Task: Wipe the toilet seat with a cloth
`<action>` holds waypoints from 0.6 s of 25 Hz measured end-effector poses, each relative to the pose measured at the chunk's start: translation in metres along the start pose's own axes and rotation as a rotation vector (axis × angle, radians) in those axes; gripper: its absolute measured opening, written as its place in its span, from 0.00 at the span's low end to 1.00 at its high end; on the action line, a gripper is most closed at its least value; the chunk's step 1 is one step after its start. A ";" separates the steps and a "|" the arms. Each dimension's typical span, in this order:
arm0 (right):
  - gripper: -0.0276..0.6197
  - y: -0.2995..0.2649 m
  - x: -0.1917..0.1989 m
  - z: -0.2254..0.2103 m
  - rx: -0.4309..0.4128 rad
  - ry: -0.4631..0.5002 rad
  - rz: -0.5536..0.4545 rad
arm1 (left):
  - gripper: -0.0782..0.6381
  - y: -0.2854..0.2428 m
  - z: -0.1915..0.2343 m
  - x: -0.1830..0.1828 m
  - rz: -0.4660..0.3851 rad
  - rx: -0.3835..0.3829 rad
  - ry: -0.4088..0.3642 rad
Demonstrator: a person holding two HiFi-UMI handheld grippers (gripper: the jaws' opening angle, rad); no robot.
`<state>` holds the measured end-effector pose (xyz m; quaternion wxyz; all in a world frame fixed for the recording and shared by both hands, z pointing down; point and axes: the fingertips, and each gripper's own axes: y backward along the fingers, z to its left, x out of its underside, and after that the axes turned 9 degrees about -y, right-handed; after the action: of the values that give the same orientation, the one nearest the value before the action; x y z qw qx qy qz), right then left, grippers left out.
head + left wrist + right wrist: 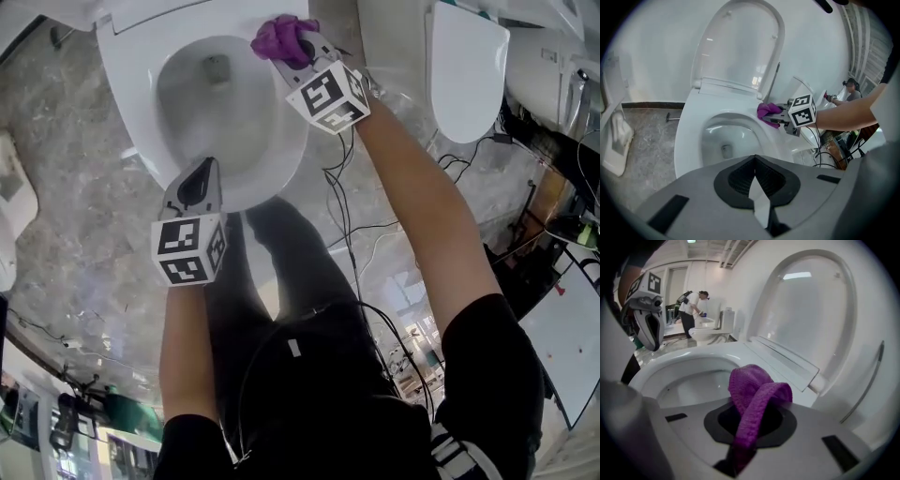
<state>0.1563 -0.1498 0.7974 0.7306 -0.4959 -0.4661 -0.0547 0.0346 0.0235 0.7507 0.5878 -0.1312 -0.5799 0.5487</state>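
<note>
The grey marbled floor (66, 234) spread under everything. On it stood the white toilet, whose raised lid (740, 51) leaned back against the wall. Its toilet seat (141, 112) lay down around the bowl (220, 103). A second toilet (466, 70) stood close on the right in the head view, leaving only a narrow gap beside the seat's right edge. Another white fixture (618, 140) sat on the floor to the left. Black cables (347, 220) trailed over the floor between the two toilets, just beside the person's right forearm. Far behind, in the right gripper view, a person (691, 305) bent over another toilet.

The left tool (200, 173) hung over the front rim of the seat with its jaws closed together and nothing between them (753, 180). Whether it touched the rim could not be told.

The right tool (298, 54) reached across to the seat's rear right part, near the hinge, and its jaws were clamped on the purple cloth (281, 37). The cloth bunched up out of the jaws (749, 425) in a folded loop (752, 394). It hid the patch of seat right below it.
</note>
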 end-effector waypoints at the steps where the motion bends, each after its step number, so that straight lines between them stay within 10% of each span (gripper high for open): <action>1: 0.13 0.001 0.002 0.006 -0.024 0.040 0.011 | 0.12 0.001 -0.003 0.003 -0.003 -0.012 0.007; 7: 0.13 0.010 0.013 0.042 -0.178 0.167 0.087 | 0.12 0.013 -0.026 0.020 -0.011 -0.059 0.084; 15: 0.13 0.037 0.032 0.067 -0.183 0.047 0.078 | 0.12 0.029 -0.058 0.047 0.004 -0.064 0.127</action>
<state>0.1524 -0.0669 0.8005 0.6944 -0.5771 -0.4222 -0.0801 0.0557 0.0997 0.7362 0.6178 -0.1856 -0.5585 0.5214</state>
